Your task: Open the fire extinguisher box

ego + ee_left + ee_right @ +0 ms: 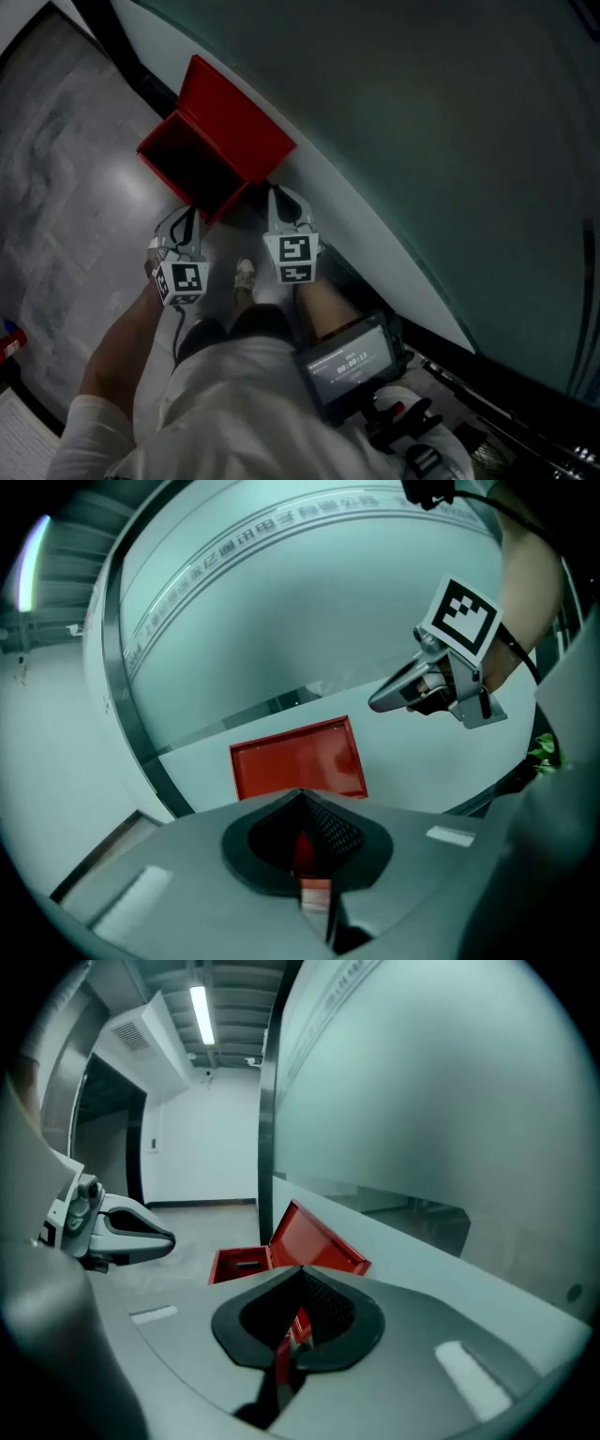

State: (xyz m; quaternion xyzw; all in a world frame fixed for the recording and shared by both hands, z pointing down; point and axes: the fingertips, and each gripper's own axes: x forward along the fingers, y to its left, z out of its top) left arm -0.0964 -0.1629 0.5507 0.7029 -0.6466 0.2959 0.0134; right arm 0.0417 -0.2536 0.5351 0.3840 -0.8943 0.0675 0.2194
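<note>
The red fire extinguisher box (pixel 192 167) stands on the floor with its top open and its inside dark. Its lid (pixel 234 114) is swung up and leans back against the glass wall. In the left gripper view the lid (pixel 298 761) shows face-on; in the right gripper view the box (pixel 239 1262) and its raised lid (pixel 317 1241) lie just ahead. My left gripper (pixel 189 223) hovers shut and empty at the box's near corner. To the right of the box, close to the wall, my right gripper (pixel 281 199) is also shut and holds nothing. Neither one touches the box.
A frosted glass wall (pixel 422 122) with a pale sill runs diagonally behind the box. The grey floor (pixel 75 169) spreads to the left. A shoe (pixel 244 274) shows between the grippers, a screen device (pixel 349 364) hangs at the person's chest, and a small red object (pixel 7 342) lies at the far left.
</note>
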